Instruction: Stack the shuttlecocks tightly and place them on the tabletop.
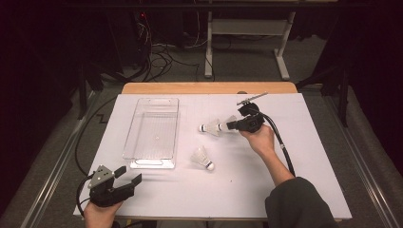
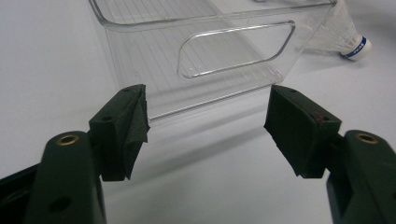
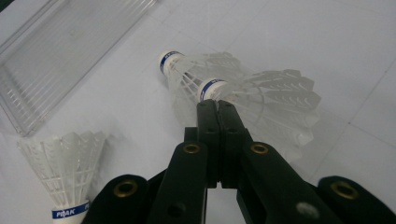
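Right now your right gripper (image 1: 234,125) is clenched on the nested shuttlecocks (image 1: 216,127), corks pointing to nine o'clock toward the clear bin (image 1: 154,164). Your left gripper (image 1: 129,174), released, waits at seven o'clock.

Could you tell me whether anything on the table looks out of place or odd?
Yes: two shuttlecocks lie nested, one pushed into the other's skirt, at the shut right gripper. A third shuttlecock lies on its side near the clear bin, which holds nothing.
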The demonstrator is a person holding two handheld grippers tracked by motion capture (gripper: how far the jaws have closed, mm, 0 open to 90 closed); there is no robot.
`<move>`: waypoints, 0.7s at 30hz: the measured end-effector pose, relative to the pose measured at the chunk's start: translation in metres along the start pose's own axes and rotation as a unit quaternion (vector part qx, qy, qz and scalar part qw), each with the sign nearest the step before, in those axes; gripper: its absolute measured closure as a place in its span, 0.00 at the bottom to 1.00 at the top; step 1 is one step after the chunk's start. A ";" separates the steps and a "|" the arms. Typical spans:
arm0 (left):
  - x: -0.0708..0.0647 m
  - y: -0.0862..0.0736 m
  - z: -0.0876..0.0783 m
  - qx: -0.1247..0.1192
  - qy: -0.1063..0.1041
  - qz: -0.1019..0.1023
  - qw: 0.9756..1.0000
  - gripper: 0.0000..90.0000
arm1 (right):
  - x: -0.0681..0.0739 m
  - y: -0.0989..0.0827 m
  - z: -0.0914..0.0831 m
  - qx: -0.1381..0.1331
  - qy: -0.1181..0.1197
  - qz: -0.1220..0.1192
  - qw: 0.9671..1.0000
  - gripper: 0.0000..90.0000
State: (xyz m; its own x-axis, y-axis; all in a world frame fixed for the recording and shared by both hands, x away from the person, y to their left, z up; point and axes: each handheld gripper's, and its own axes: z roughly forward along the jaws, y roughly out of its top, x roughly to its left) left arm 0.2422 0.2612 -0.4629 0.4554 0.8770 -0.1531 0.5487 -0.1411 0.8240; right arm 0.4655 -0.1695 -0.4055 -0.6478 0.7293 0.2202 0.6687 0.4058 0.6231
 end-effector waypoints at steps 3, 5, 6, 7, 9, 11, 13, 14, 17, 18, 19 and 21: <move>0.000 0.000 0.000 0.001 0.000 0.001 1.000 0.34 | 0.004 0.003 0.003 -0.001 0.004 -0.003 1.000 1.00; 0.000 0.000 0.000 0.000 0.000 0.001 1.000 0.34 | 0.005 0.004 0.006 -0.001 0.006 -0.006 1.000 1.00; 0.000 0.000 0.000 0.001 0.000 0.000 1.000 0.34 | 0.006 0.005 0.007 -0.001 0.007 -0.006 1.000 1.00; 0.000 0.000 0.000 0.001 0.000 0.000 1.000 0.34 | 0.007 0.005 0.008 -0.001 0.009 -0.006 1.000 1.00; 0.000 0.000 0.000 0.001 0.000 0.000 1.000 0.34 | 0.008 0.005 0.010 0.001 0.009 -0.005 1.000 1.00; 0.000 0.000 0.000 0.001 0.000 0.001 1.000 0.34 | 0.008 0.005 0.012 0.000 0.011 -0.007 1.000 1.00; 0.000 0.000 0.000 0.002 -0.001 0.000 1.000 0.34 | 0.009 0.006 0.014 -0.001 0.013 -0.004 1.000 1.00; 0.000 0.000 0.000 0.004 -0.001 0.001 1.000 0.34 | 0.009 0.006 0.015 -0.001 0.014 -0.004 1.000 1.00; 0.000 0.000 0.001 0.005 -0.002 0.002 1.000 0.34 | 0.010 0.005 0.017 -0.001 0.015 -0.004 1.000 1.00; 0.000 0.000 0.001 0.005 -0.002 0.002 1.000 0.34 | 0.010 0.005 0.018 -0.002 0.015 -0.003 1.000 1.00; 0.000 0.000 0.001 0.005 -0.002 0.002 1.000 0.34 | 0.010 0.005 0.019 -0.004 0.015 -0.003 1.000 1.00; 0.000 0.000 0.001 0.006 -0.003 0.002 1.000 0.34 | 0.010 0.005 0.021 -0.005 0.015 -0.003 1.000 1.00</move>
State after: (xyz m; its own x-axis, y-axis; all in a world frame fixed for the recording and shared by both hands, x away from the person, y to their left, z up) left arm 0.2426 0.2606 -0.4633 0.4616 0.8739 -0.1522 0.5547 -0.1504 0.8184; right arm 0.4702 -0.1487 -0.4154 -0.6634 0.7092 0.2388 0.6608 0.4053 0.6317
